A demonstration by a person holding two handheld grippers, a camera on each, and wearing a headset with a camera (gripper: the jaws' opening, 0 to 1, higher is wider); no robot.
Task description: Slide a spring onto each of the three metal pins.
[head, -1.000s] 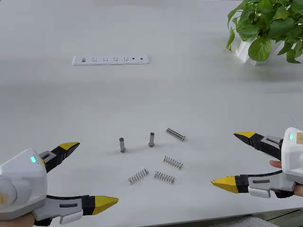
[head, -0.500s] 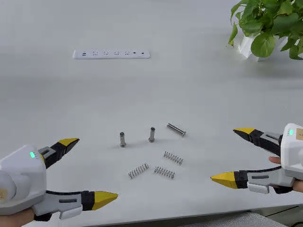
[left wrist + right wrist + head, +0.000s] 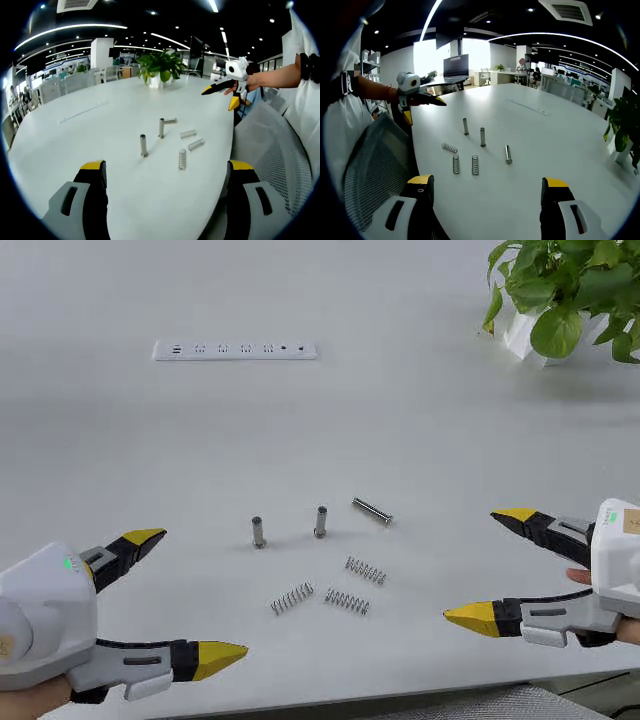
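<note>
While loose, springs [image 3: 347, 602] between both tongs [image 3: 202, 590] [image 3: 470, 565].

Open-plan office, desks [image 3: 55, 87], ceiling light strips [image 3: 75, 27]

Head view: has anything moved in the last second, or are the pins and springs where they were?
Nothing on the table moved; only the view tilted slightly. The left tongs and right tongs stay open and empty at either side. The two upright pins, the lying pin and the three springs are unchanged, with no spring on a pin yet.
</note>
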